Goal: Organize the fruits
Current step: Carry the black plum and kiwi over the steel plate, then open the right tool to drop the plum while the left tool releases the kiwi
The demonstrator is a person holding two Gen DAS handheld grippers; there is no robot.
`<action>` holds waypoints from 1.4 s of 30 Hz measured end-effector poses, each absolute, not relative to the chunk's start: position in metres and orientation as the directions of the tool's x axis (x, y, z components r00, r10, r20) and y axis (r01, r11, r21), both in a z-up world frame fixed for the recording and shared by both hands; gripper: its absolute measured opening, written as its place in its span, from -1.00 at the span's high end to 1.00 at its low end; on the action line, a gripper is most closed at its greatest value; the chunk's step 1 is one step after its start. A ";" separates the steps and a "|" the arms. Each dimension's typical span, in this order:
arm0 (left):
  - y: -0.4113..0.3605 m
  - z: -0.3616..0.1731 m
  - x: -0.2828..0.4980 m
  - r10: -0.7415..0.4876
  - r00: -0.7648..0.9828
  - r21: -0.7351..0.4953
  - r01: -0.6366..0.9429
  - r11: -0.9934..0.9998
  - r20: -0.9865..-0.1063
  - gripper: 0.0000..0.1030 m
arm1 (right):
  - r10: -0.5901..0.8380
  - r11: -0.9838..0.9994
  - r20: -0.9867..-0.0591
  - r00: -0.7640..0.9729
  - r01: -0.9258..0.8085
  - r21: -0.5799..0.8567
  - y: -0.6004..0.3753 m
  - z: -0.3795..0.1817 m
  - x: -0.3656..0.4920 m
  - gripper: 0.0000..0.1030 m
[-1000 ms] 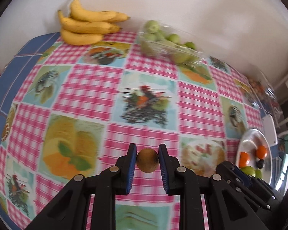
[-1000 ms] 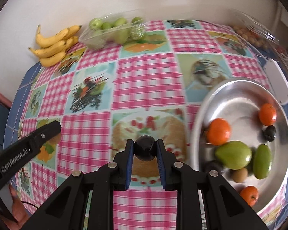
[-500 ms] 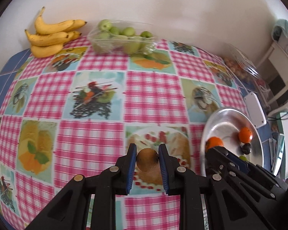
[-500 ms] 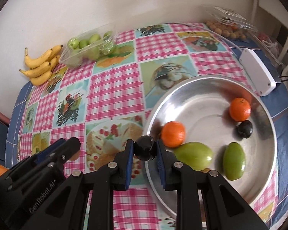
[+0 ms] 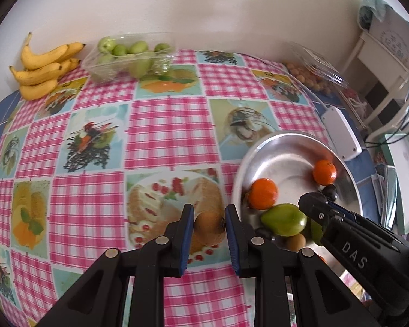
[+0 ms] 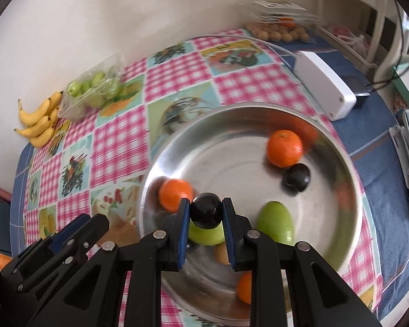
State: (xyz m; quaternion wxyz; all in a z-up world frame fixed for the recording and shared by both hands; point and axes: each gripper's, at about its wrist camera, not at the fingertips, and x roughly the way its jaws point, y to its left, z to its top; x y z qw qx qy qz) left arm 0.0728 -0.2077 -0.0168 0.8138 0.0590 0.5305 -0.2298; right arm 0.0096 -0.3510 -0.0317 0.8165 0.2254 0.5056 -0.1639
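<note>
My left gripper (image 5: 209, 227) pinches a brown kiwi (image 5: 208, 224) between its blue pads, the fruit's long axis running roughly away from me along the fingers, above the checked cloth (image 5: 161, 133). My right gripper (image 6: 206, 214) clamps a round dark plum (image 6: 206, 210); it shows no clear long axis. Just beyond its fingertips lies the steel bowl (image 6: 349, 190).

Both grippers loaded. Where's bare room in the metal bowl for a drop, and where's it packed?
Free: the metal bowl's middle and far-left floor, bordered by the rim, the far tangerine and the near tangerine. Crowded: the near side, where the green mangoes and a small brown fruit cluster, and beside the dark plum.
</note>
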 end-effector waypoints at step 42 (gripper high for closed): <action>-0.252 -0.037 0.047 -0.300 0.275 -0.114 0.533 0.838 -0.913 0.49 | -0.024 0.822 -0.914 0.405 0.528 0.213 -0.372 -0.043 -0.001 0.52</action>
